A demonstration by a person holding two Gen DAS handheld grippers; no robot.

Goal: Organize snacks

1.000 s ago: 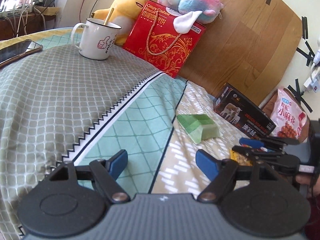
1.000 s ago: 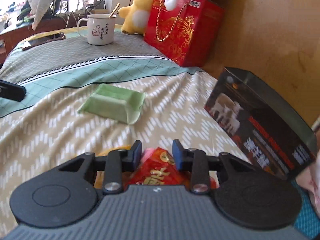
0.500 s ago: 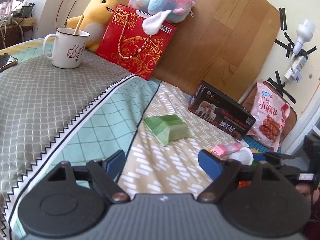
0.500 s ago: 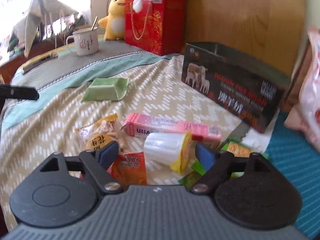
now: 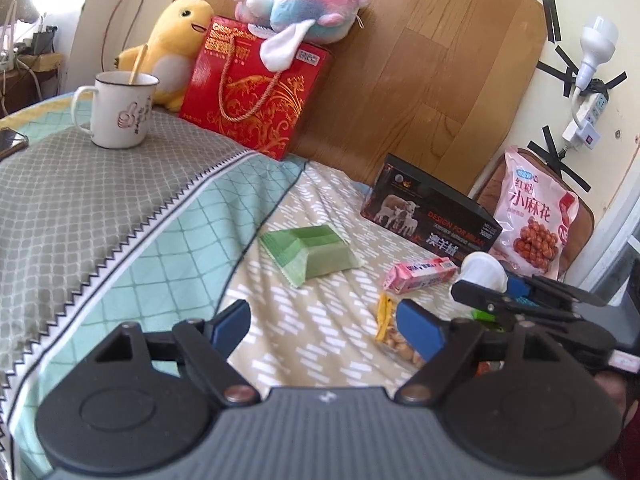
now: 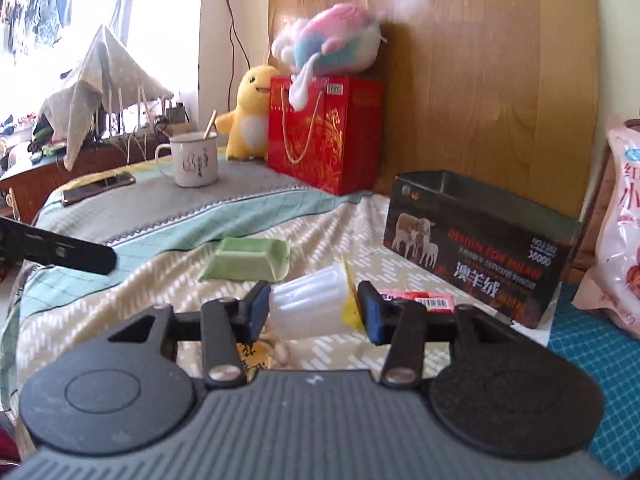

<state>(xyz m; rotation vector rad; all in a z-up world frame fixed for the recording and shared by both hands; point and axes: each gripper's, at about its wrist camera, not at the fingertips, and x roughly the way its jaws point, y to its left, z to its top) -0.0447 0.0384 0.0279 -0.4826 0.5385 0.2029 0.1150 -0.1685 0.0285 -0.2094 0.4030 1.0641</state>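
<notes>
1. White plastic cup sits sideways between the pads of the right claw, lifted over the bed. The pads press its sides, so the claw is gripping the cup.
2. The cup looks thin and smooth. It may slip out or get crushed if the squeeze is too loose or too hard.
3. The black box stands open just behind. That is likely where the cup goes. A tilted drop could hit the box's rim and bounce off.
4. The left claw is spread wide and holds nothing. It hangs near the peanut bag, so the two claws could bump.
5. The pink pack and green pack lie on the bed.
</notes>
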